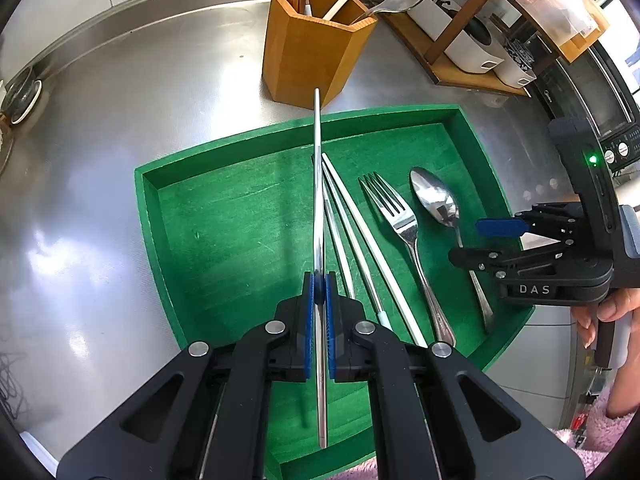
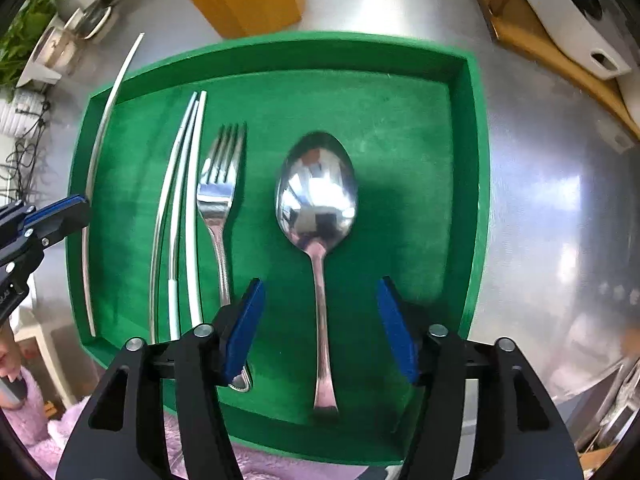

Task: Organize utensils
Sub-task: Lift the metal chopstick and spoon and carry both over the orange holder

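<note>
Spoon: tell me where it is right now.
The spoon lies flat in the green tray, right of the fork, its handle between the open pads of the right claw in the right wrist view.

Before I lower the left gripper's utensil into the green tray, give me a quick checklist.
1. Left gripper shut on the thin metal utensil: ok.
2. Right gripper open, pads off the spoon: ok.
3. Bare floor in the green tray left of the chopsticks: ok.
4. Fork lying flat: ok.
5. What kind of utensil it is: cannot tell, seen edge-on.
</note>
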{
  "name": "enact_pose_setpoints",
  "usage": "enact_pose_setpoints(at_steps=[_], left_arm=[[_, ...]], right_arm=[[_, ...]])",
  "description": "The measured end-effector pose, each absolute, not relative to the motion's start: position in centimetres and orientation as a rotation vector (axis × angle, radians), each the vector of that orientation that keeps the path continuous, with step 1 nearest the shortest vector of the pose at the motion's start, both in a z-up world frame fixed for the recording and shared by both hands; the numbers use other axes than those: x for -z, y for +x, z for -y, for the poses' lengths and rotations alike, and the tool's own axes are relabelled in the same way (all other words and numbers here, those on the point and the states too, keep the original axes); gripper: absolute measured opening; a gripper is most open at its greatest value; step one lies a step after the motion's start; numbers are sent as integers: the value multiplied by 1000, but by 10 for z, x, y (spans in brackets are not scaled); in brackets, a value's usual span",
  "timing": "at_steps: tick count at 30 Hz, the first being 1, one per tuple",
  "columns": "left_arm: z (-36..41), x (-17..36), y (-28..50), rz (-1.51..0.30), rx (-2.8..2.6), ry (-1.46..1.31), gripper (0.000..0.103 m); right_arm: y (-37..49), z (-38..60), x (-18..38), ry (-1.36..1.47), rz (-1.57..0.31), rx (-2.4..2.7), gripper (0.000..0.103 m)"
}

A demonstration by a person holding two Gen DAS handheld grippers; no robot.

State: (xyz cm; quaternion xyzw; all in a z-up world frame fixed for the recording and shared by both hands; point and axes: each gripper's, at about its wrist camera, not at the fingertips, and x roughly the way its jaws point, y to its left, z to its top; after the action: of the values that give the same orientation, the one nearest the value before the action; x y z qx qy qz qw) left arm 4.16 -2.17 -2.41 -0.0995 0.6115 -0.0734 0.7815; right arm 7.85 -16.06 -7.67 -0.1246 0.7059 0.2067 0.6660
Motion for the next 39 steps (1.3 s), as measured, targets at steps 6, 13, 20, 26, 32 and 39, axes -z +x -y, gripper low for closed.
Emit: enact_pose_setpoints(at_steps=[6, 13, 20, 26, 32, 39], left_arm=[[19, 25, 44, -1315, 156, -220, 4], [15, 16, 45, -1231, 163, -219, 4], [13, -1, 44, -1103, 160, -202, 4], [10, -18, 45, -976, 137, -194, 4], [3, -33, 45, -837, 116, -221, 4], [-9, -57, 55, -653, 116, -290, 4]], right_arm=[[77, 148, 83, -357, -1577, -459, 5], [78, 162, 60, -282, -1529, -496, 5], [74, 176, 21, -181, -1400, -558, 5], [77, 186, -2, -132, -1195, -603, 5], [87, 190, -24, -29, -951, -614, 5], [100, 191, -55, 104, -711, -619, 5]])
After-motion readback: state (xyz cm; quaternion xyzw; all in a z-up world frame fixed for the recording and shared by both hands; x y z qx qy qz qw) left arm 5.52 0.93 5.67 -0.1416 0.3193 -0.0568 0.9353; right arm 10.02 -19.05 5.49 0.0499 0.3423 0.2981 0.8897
